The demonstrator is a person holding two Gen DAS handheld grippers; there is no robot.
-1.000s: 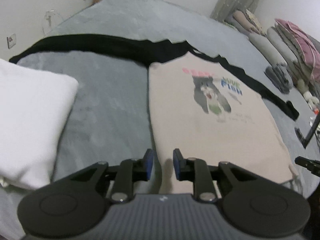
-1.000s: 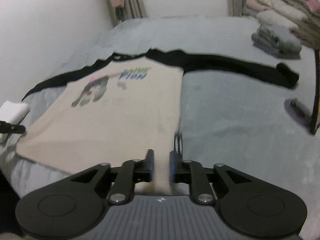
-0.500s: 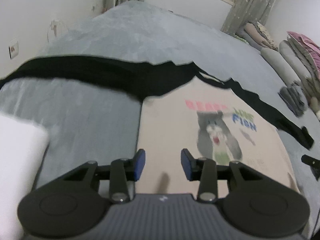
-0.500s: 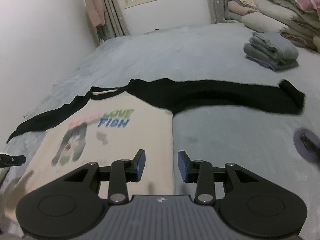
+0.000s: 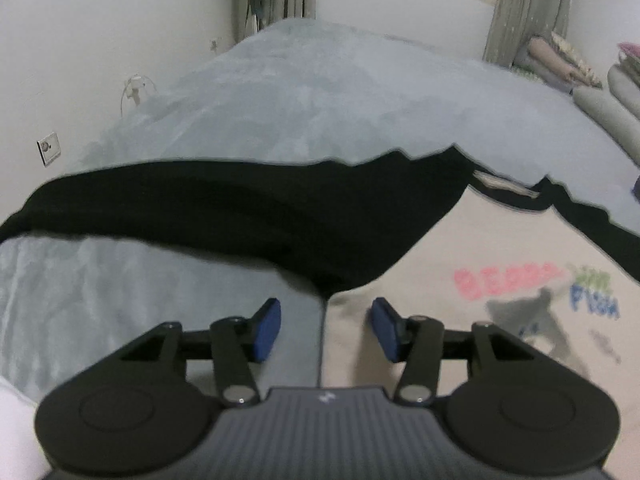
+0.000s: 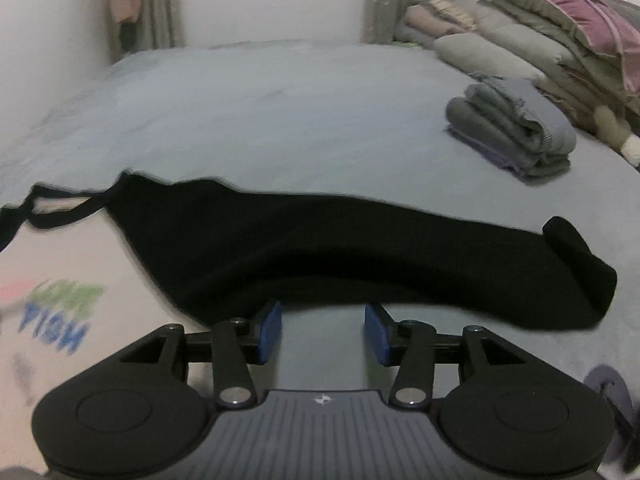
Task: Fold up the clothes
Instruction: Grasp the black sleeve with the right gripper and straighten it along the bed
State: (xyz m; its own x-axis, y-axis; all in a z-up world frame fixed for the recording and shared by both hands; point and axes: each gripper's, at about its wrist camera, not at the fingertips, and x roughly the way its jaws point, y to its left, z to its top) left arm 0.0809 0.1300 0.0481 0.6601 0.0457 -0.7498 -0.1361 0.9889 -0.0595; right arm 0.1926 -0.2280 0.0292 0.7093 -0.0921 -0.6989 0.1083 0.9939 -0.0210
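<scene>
Your shirt (image 5: pixel 460 280) lies flat on the grey bed (image 5: pixel 320 100), cream body with its printed front facing up, collar toward the window end, and both black sleeves thrown straight out to the sides. That layout is what your next move hangs on: each sleeve runs crosswise to the direction your tongs point, so the long axis of the cloth lies across your reach, not along it.

Your left tongs (image 5: pixel 325 330) hover over the body's left edge, just short of the spot where the left sleeve (image 5: pixel 200 208) joins the body. The jaws are opening, with nothing between the blue pads; one pad sits over bare bed, the other over cream cloth.

Your right tongs (image 6: pixel 323 333) mirror that. They hang over bare bed just beside the body's right edge, with the lower edge of the right sleeve (image 6: pixel 360 248) directly ahead of the pads. These jaws are opening too, and they hold nothing.

So each hand is nearest its own sleeve, close to the armpit end; the cuff of the right sleeve (image 6: pixel 576 260) lies well out to the side, and the left cuff is out of view. My reading is that you fold the sleeves inward next. A folded grey stack (image 6: pixel 516 136) sits well apart, toward the pillows.
</scene>
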